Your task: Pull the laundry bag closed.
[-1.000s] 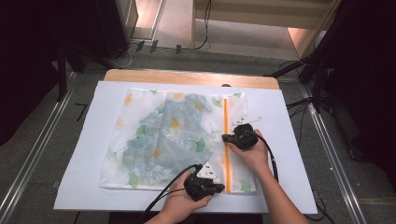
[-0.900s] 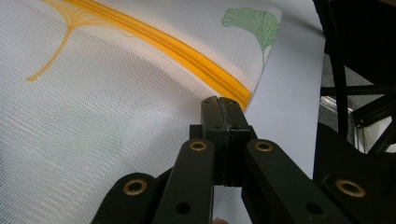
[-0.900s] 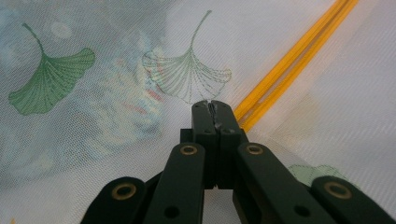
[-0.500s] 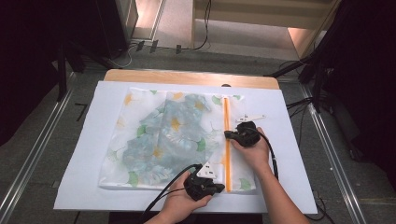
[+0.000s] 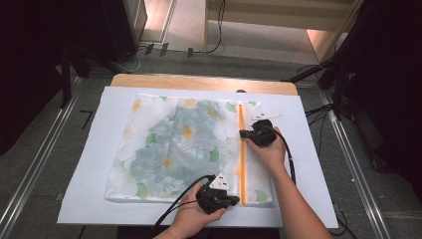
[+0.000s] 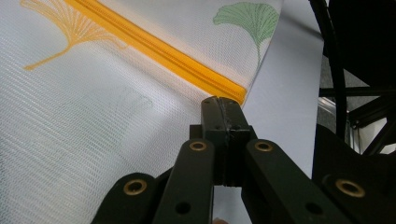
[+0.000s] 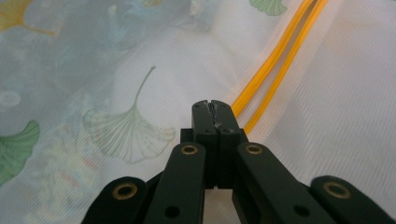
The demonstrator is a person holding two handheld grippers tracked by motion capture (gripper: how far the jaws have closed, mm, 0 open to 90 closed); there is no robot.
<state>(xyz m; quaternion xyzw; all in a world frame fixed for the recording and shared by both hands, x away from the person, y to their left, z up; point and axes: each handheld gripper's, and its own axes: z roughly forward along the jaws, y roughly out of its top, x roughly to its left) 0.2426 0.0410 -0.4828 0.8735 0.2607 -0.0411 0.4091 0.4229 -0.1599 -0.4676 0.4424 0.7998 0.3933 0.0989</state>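
High view: both grippers' fingers clenched on mesh bag [image 5: 174, 144] zipper [image 5: 242, 149], near right edge.

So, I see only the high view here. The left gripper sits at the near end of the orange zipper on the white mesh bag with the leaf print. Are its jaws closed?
Observer: Yes. In the left gripper view, the left gripper has its jaws pressed shut. It sits right at the end of the orange zipper, by a corner of the white mesh bag.
Operator: And the right gripper?
Observer: The right gripper is shut too, with its tips at the zipper.
Operator: Is the zipper open ahead of it?
Observer: Yes. Beyond its tips the two orange bands run apart, with a gap between them.
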